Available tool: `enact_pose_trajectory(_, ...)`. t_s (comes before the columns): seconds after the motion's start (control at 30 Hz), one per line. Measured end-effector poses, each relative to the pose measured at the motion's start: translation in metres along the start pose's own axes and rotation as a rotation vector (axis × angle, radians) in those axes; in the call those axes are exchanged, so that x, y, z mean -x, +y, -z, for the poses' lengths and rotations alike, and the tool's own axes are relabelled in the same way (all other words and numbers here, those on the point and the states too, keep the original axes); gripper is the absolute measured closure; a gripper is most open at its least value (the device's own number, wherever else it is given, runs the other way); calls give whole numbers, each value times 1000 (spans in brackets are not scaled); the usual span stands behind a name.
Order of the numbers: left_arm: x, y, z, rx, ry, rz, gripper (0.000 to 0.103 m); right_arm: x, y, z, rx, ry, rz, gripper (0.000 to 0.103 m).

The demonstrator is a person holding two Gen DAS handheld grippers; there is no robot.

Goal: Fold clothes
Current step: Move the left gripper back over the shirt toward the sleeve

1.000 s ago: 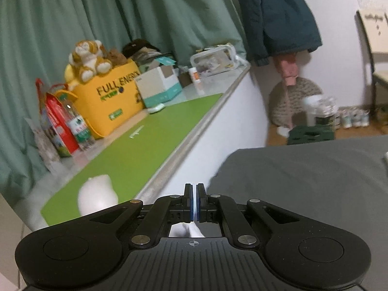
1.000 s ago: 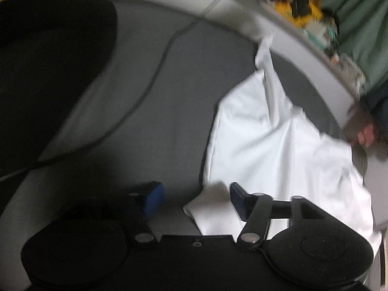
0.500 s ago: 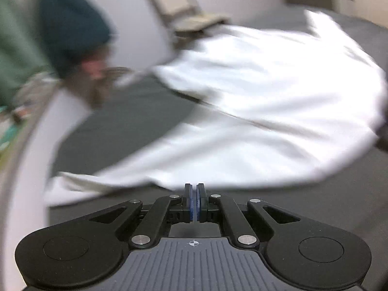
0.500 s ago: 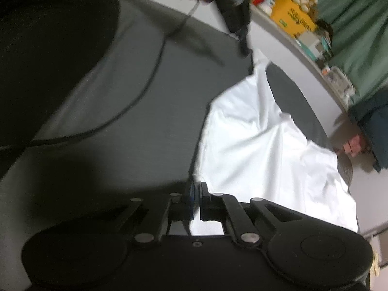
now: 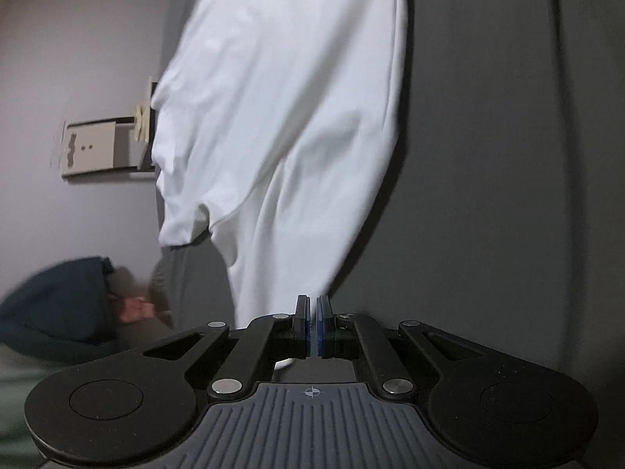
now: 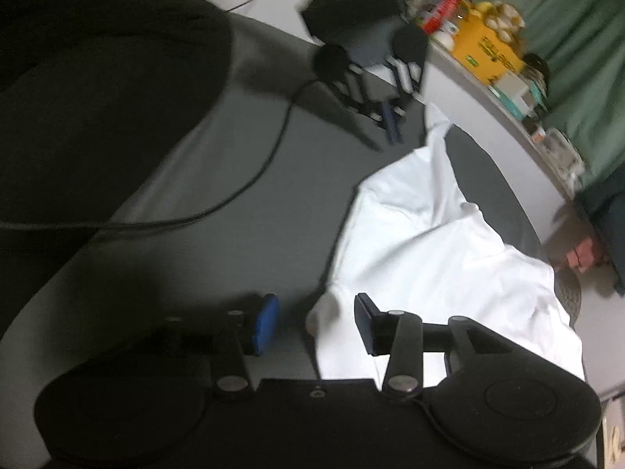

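A white shirt [image 6: 429,254] lies spread on the grey bed [image 6: 242,265], one sleeve stretched toward the far edge. My right gripper [image 6: 316,318] is open, and a near corner of the shirt lies between its blue pads [image 6: 265,320]. In the right wrist view, the left gripper [image 6: 392,129] hovers shut just left of the sleeve tip, held by a hand. The left wrist view is rotated: the shirt [image 5: 293,136] runs from the shut left gripper [image 5: 312,312] to the top. A scrap of white shows under its fingers.
A black cable [image 6: 242,191] snakes across the bed beside a large dark cushion [image 6: 97,97]. A ledge with a yellow box [image 6: 488,54] and clutter runs along the far side before green curtains. A dark blue jacket [image 5: 58,312] and a chair [image 5: 97,148] stand beyond the bed.
My right gripper shut near the shirt corner half a second ago and now stands open again. The left gripper swung from the ledge round over the shirt, staying shut.
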State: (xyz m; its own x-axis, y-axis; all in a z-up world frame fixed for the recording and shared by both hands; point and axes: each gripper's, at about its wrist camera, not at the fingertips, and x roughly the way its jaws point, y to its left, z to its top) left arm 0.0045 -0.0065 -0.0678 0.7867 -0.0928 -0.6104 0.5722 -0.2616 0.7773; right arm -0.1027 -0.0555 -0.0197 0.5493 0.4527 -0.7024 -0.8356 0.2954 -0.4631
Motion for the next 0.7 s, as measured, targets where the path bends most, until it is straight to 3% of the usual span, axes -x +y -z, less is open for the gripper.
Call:
enact_pose_trajectory(0.07,-18,8,4,-19,37,-37,101,3,0,2,-3,5,-11,60)
enact_pose_trajectory(0.13,-40,32,15,151,103,-54,101,6,0,5,-9,10,-20,58)
enact_pose_trajectory(0.17,-47,45,24,282,136,-43,101,8,0,6,-19,13,-20,57)
enact_pose_trajectory(0.27,-70,100,70,941,212,37,100,14,-6,10,-70,20,-30,56)
enact_pose_trajectory(0.37,-77,125,139,1680,169,70,100,19,-14,12,-119,18,-32,53)
enact_pose_trajectory(0.43,-75,119,169,1997,120,38,100,21,-17,13,-135,18,-28,52)
enact_pose_trajectory(0.53,-72,107,186,2207,77,-6,100,20,-20,16,-154,25,-24,51)
enact_pose_trajectory(0.6,-62,97,190,2264,74,-31,100,19,-22,16,-169,31,-30,51)
enact_pose_trajectory(0.7,-38,78,185,2366,40,-141,100,19,-30,16,-212,21,-42,48)
